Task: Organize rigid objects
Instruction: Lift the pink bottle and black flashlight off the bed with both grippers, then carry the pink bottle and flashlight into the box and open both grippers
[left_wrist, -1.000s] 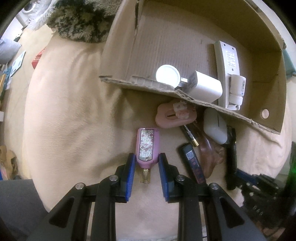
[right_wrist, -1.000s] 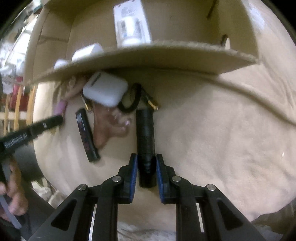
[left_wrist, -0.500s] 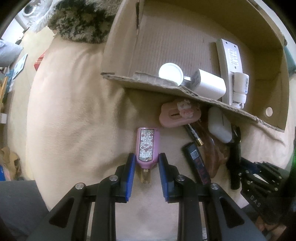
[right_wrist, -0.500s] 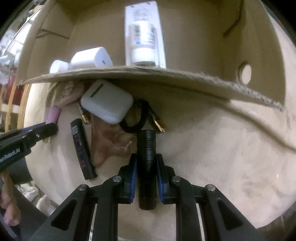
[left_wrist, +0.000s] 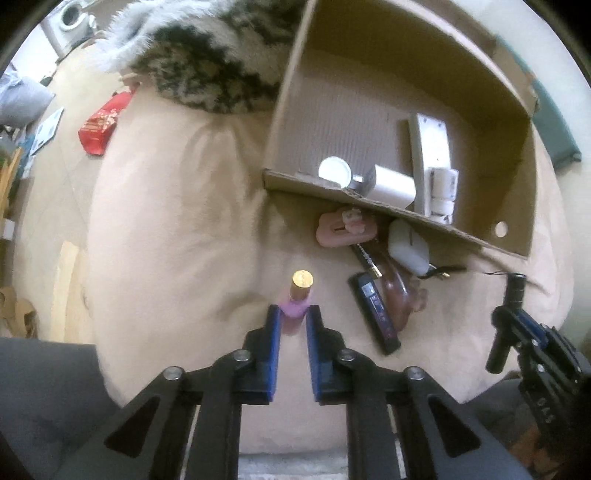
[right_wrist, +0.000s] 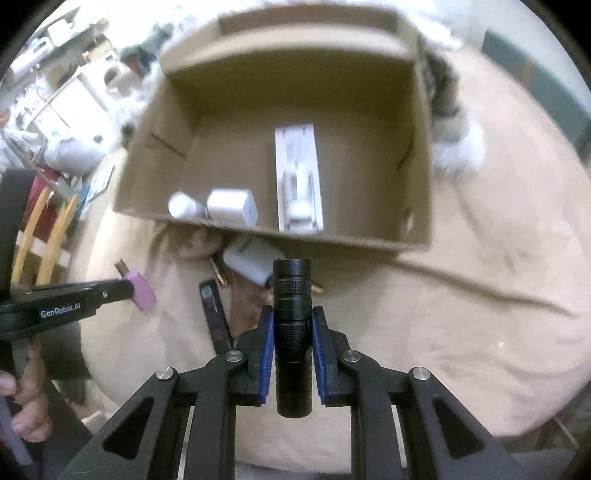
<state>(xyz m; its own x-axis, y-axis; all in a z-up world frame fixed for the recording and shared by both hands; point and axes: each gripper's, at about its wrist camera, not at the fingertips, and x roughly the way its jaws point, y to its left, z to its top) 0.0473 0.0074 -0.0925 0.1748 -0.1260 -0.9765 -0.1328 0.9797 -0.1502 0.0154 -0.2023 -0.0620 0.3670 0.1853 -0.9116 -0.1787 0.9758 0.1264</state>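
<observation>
Now both hands carry an item and the cardboard box (right_wrist: 417, 155) is the place to aim for. To do this step well, each gripper should clear the near wall of the box before tipping over it, and each item should go down on bare floor inside, away from the white bottle (right_wrist: 183, 205), the white adapter (right_wrist: 232, 206) and the long white packaged item (right_wrist: 297, 177) already lying against that near wall. Going in one hand after the other would keep the grippers from knocking together above the box.

The left gripper (left_wrist: 293, 325) has its jaws pinched on the pink perfume bottle (left_wrist: 295, 308), held by its body with the gold cap pointing away, in front of the box's near wall and off the beige cushion. The right gripper (right_wrist: 292, 325) has its jaws clamped on the black flashlight (right_wrist: 291, 332) at mid-barrel, its front end pointing toward the box. Several more items lie on the cushion just outside the near wall, among them a white case (right_wrist: 251, 262) and a dark slim tube (left_wrist: 375, 310), yet to be sorted.
</observation>
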